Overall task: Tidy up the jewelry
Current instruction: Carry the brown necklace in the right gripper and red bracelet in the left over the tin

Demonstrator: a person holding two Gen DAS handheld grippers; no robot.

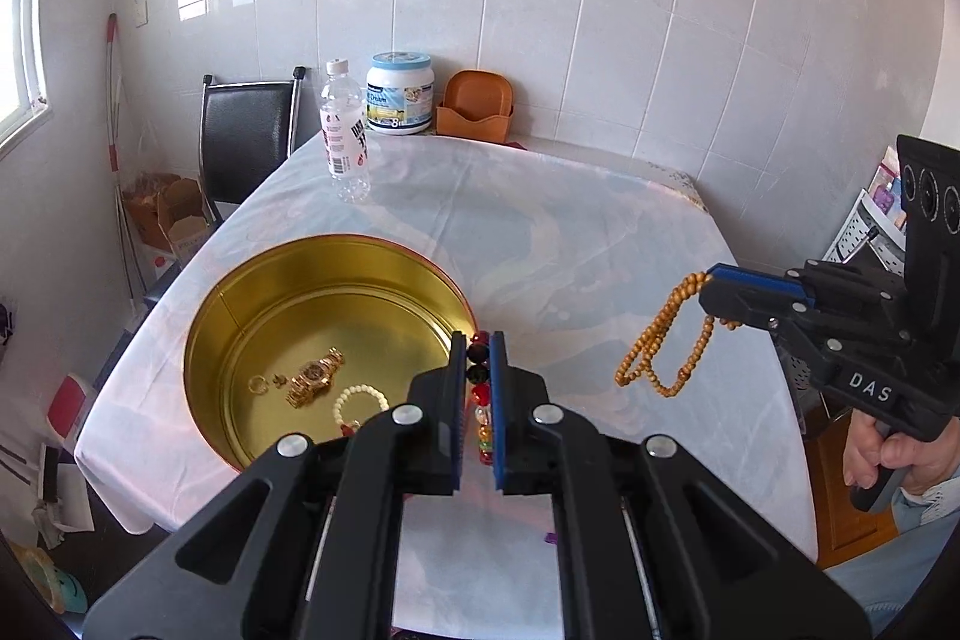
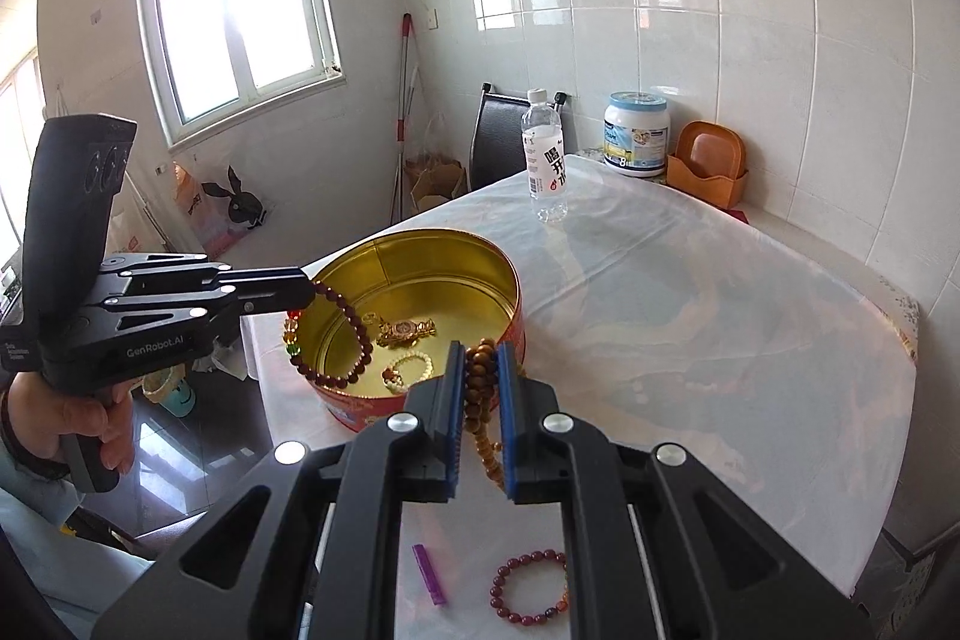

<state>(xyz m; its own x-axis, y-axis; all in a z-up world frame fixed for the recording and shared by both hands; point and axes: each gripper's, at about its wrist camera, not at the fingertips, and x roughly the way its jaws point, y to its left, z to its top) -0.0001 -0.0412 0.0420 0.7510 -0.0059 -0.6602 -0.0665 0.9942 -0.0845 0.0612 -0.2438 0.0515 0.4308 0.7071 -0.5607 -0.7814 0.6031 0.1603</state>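
A round gold tin stands on the table and holds a gold watch, a white bead bracelet and a small ring. My left gripper is shut on a dark multicoloured bead bracelet, which hangs over the tin's near rim. My right gripper is shut on a brown wooden bead strand, held above the table right of the tin.
A red bead bracelet and a purple stick lie on the white tablecloth near me. A water bottle, a white tub and an orange holder stand at the far edge. A black chair is behind.
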